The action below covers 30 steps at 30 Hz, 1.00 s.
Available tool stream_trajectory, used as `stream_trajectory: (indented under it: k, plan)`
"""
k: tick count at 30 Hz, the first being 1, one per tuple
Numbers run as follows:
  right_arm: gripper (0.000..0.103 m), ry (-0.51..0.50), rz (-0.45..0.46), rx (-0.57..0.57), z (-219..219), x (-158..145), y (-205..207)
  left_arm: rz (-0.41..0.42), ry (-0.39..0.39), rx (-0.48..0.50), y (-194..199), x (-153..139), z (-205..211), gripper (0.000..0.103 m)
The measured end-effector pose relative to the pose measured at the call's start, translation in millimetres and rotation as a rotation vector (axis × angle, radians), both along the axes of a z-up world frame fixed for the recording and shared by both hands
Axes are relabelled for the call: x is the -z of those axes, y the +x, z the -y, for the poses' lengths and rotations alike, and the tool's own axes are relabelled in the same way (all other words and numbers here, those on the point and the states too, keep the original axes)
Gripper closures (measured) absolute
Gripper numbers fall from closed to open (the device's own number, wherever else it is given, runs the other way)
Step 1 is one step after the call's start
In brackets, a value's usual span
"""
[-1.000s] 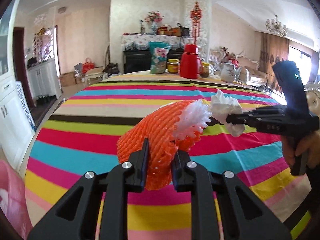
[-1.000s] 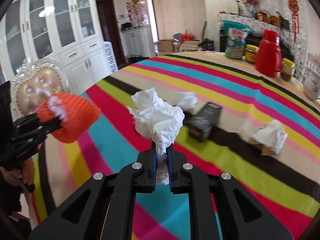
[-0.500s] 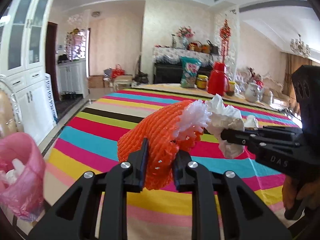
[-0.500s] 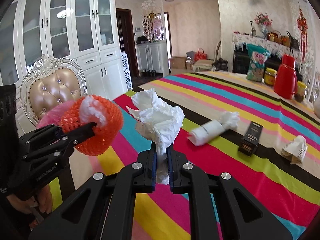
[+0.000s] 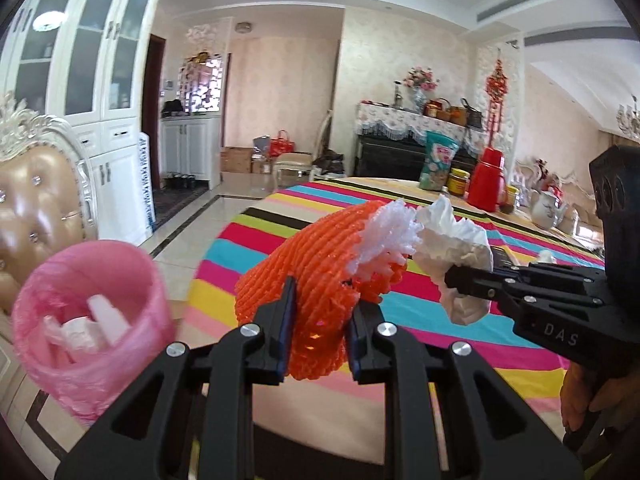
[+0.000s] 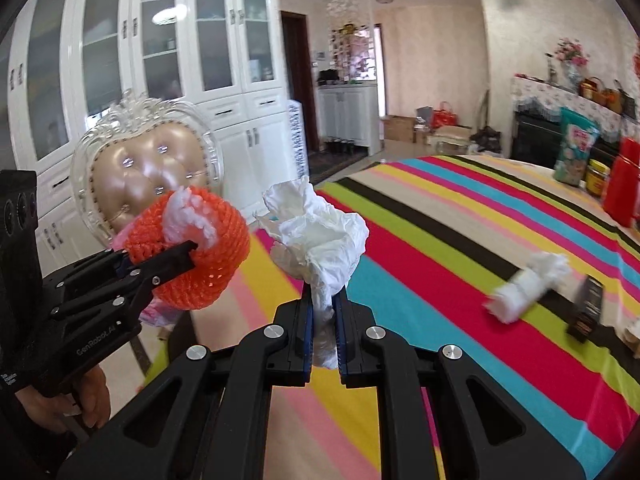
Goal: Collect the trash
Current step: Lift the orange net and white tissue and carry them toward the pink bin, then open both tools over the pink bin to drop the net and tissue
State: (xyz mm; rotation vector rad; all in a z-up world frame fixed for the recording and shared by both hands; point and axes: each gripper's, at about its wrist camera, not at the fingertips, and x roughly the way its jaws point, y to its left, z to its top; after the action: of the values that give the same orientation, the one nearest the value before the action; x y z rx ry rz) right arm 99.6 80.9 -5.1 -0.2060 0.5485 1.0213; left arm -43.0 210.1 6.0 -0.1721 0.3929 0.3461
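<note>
Two grips: left gripper (image 5: 318, 316) clamps orange foam net (image 5: 316, 280); right gripper (image 6: 322, 320) pinches crumpled tissue (image 6: 320, 236).
Change: pink-lined bin (image 5: 90, 332) now at lower left, nearer.

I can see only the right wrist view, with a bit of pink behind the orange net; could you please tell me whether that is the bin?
Observer: Yes. In the left wrist view a pink-lined bin stands open beside the table, to the left of the orange foam net and not under it.
Operator: Thank you. Is there anything in it?
Observer: White scraps lie inside.
Operator: And how is the net held?
Observer: The left hand-held gripper has a finger on each side of the net, squeezing it in, and the net's lower end hangs below them.
</note>
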Motion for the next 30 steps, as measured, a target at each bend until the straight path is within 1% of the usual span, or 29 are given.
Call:
stream_trajectory:
  k: [6,8,12,14,16,19,22,27,29,30]
  plan:
    - [0.092,0.004,-0.004,-0.108,-60,-8,-29,0.02,-0.012,-0.074,-32,-5,-46,0.082]
    - [0.092,0.011,-0.012,-0.147,-80,-11,-37,0.028,-0.02,-0.108,-47,-8,-67,0.082]
    - [0.092,0.013,-0.017,-0.219,-125,-13,-54,0.026,-0.011,-0.189,-72,-9,-112,0.081]
    - [0.092,0.014,-0.036,-0.248,-145,-12,-57,0.027,-0.02,-0.206,-81,-9,-134,0.081]
    - [0.092,0.011,-0.064,-0.277,-171,-8,-59,0.01,-0.027,-0.229,-85,-8,-160,0.08]
    - [0.091,0.002,-0.071,-0.287,-200,-1,-61,0.004,-0.053,-0.265,-90,-3,-198,0.08]
    - [0.091,0.004,-0.115,-0.31,-223,5,-58,-0.008,-0.066,-0.305,-92,2,-225,0.078]
    - [0.09,-0.01,-0.121,-0.338,-253,12,-55,-0.012,-0.086,-0.331,-90,13,-259,0.078]
    - [0.089,-0.019,-0.124,-0.338,-265,15,-51,-0.017,-0.095,-0.34,-87,19,-272,0.074]
    - [0.088,-0.02,-0.126,-0.344,-272,16,-47,-0.019,-0.099,-0.349,-86,21,-278,0.064]
